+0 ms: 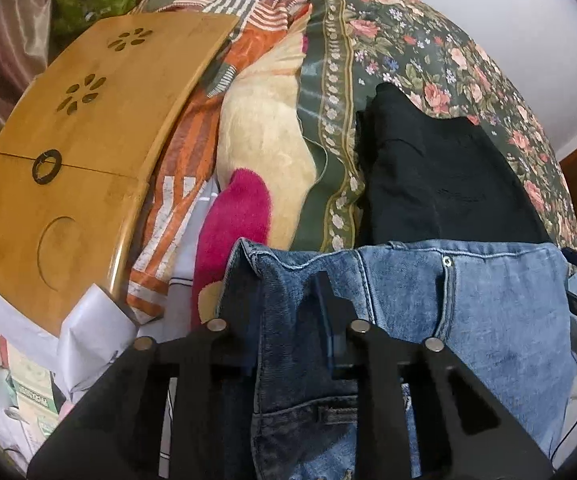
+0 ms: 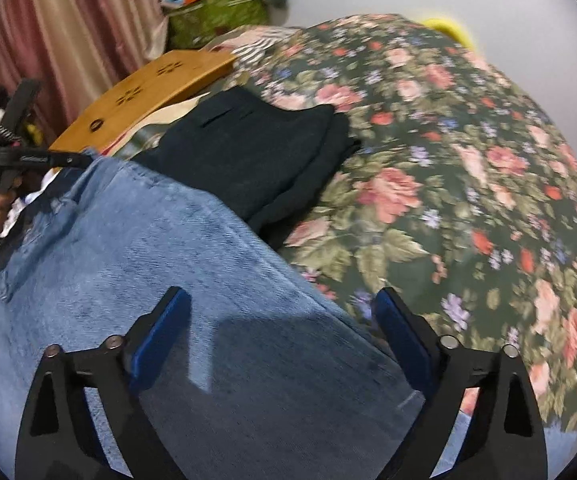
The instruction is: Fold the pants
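Blue jeans [image 1: 468,304] hang across the front of the left wrist view, waistband edge up. My left gripper [image 1: 288,300] is shut on the jeans near the waistband corner, with denim bunched between the fingers. In the right wrist view the jeans [image 2: 148,248] spread over the lower left. My right gripper [image 2: 280,312] is open, its blue pads [image 2: 160,340] standing wide apart above the denim and holding nothing. The left gripper shows at the far left of the right wrist view [image 2: 12,152], at the jeans' far edge.
A folded black garment [image 1: 440,168] lies on the floral bedspread [image 2: 448,160] beyond the jeans. A wooden lap table [image 1: 68,140] stands at the left, with a pink sock [image 1: 236,220], a cream cushion [image 1: 264,132] and a striped cloth beside it. Curtains and clutter are at the back left.
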`<action>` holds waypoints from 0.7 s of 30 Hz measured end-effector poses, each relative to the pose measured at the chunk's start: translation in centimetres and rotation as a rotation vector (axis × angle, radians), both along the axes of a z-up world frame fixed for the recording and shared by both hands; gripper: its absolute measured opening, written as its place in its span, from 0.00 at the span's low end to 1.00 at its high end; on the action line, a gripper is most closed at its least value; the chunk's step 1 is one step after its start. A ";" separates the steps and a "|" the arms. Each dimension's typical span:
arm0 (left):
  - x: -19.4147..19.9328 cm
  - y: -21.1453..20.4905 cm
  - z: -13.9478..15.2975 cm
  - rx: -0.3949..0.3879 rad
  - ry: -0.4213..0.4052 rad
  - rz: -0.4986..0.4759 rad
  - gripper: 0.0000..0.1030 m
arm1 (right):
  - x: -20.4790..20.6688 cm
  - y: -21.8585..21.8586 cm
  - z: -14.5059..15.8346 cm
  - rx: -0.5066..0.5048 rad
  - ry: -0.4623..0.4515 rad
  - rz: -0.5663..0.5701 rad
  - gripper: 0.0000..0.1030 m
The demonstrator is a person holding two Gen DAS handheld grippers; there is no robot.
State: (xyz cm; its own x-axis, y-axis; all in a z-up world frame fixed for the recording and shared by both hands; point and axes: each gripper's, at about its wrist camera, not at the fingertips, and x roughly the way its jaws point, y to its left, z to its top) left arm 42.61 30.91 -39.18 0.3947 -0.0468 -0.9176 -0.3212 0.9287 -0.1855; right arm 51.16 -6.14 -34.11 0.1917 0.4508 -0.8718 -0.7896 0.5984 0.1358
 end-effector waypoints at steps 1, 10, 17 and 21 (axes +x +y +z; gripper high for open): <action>0.0 0.0 0.1 -0.005 0.001 -0.001 0.16 | 0.2 0.1 -0.1 0.005 0.022 0.003 0.83; -0.5 -1.8 2.6 0.068 -0.056 -0.055 0.07 | -0.4 -0.2 0.6 0.020 0.049 -0.014 0.19; -2.1 -3.4 6.8 0.095 -0.135 -0.084 0.06 | -2.7 -1.0 2.9 0.009 -0.039 -0.054 0.08; -3.8 -4.7 9.5 0.132 -0.166 -0.104 0.06 | -4.6 -1.8 5.3 0.020 -0.114 -0.069 0.08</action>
